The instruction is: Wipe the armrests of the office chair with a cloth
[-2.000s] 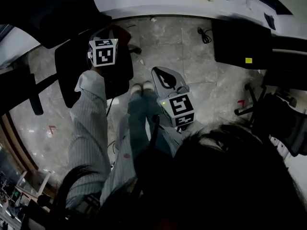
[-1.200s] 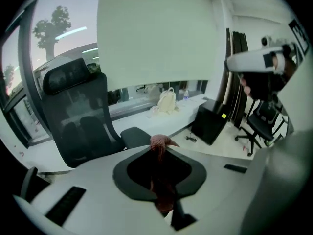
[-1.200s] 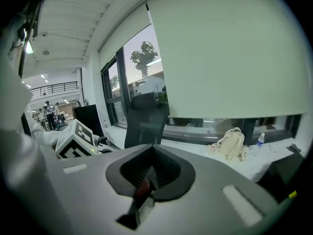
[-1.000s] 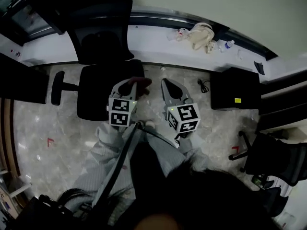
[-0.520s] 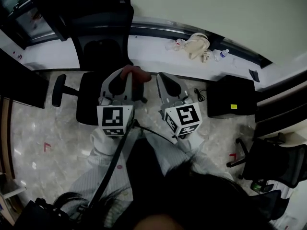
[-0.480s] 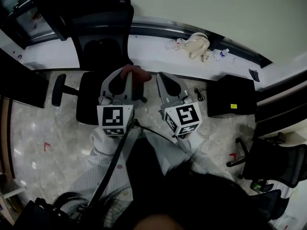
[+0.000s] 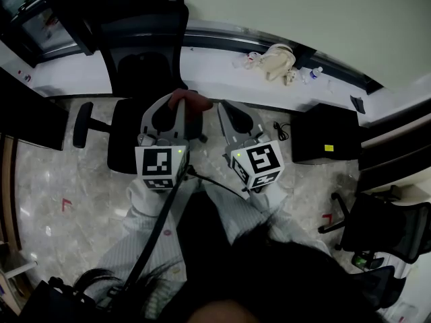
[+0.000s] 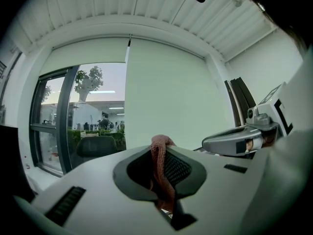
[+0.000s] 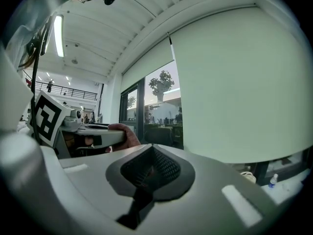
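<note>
Just ahead, office chair [image 7: 144, 64]; left gripper [image 7: 174, 106] clamped on cloth [image 7: 191, 101], right gripper [image 7: 224, 110] closed, empty

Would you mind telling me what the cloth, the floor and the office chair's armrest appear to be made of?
The cloth, pinched in the left gripper, looks like soft reddish-pink fabric: it folds and droops limply. The floor seems polished stone or stone-look tile: grey veining, seams, a slight sheen. The armrest is matte black, probably plastic or foam; too dark to tell.
</note>
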`<state>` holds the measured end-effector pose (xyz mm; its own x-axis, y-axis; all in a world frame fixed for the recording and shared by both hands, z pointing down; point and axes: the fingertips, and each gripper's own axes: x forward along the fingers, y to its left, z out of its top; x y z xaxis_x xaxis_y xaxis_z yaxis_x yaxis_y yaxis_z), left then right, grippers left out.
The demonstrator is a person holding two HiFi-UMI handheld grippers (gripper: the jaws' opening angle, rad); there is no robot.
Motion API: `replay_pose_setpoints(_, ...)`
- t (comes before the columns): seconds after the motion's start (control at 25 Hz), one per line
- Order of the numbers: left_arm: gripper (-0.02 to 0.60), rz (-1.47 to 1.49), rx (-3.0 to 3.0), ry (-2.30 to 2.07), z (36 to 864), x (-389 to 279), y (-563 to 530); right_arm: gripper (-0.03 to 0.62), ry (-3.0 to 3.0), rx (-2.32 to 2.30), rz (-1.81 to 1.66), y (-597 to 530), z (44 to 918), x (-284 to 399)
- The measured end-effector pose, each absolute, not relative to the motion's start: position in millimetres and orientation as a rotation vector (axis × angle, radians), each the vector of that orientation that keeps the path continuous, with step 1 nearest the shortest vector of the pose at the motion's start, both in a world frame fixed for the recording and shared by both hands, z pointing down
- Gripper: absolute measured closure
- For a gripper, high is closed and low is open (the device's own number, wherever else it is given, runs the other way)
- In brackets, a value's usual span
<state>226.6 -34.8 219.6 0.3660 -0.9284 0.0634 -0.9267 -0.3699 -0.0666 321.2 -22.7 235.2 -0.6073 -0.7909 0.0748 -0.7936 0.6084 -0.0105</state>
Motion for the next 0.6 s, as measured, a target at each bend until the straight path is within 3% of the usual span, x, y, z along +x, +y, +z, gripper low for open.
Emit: replay_pose_setpoints(0.6,0.552,-0.157,-2.564,1.769,221.4,221.5,-34.7,0.594,-2.77,1.345,0.085,-21.7,238.3,320.0)
